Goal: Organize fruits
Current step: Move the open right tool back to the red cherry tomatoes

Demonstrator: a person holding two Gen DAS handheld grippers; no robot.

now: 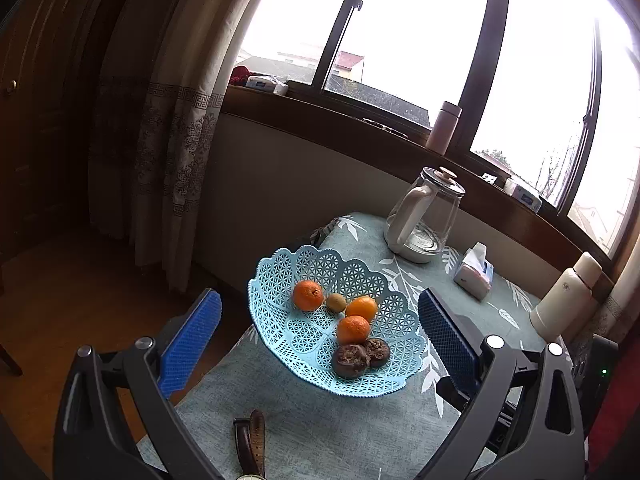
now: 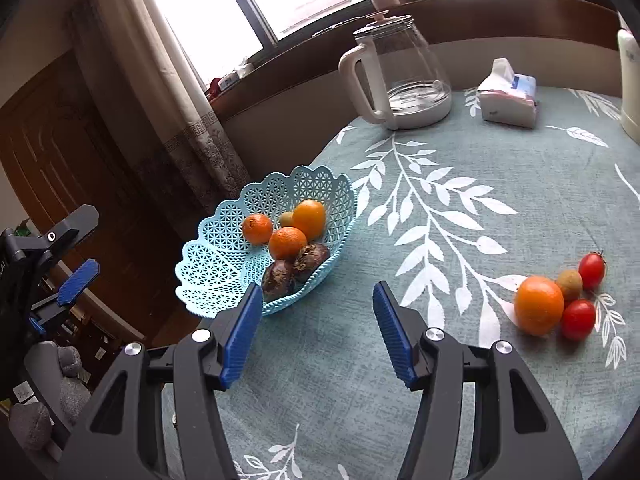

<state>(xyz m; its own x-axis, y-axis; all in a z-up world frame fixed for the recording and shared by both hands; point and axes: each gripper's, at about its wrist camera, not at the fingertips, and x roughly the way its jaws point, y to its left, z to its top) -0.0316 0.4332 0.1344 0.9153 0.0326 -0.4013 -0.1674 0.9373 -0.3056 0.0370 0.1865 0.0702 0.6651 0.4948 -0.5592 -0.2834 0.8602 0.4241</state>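
Both grippers, left gripper (image 1: pixel 320 332) and right gripper (image 2: pixel 318 330), hang released; loose fruits (image 2: pixel 560 304) at right of frame may roll off the desk (image 2: pixel 440 184) if nudged, far from the basket (image 2: pixel 224 256)

place: home living room | signs: curtain (image 1: pixel 160 128), wooden door (image 2: pixel 60 152), kettle (image 2: pixel 404 76), tissues (image 2: pixel 508 98) on clothed desk (image 2: pixel 460 240)
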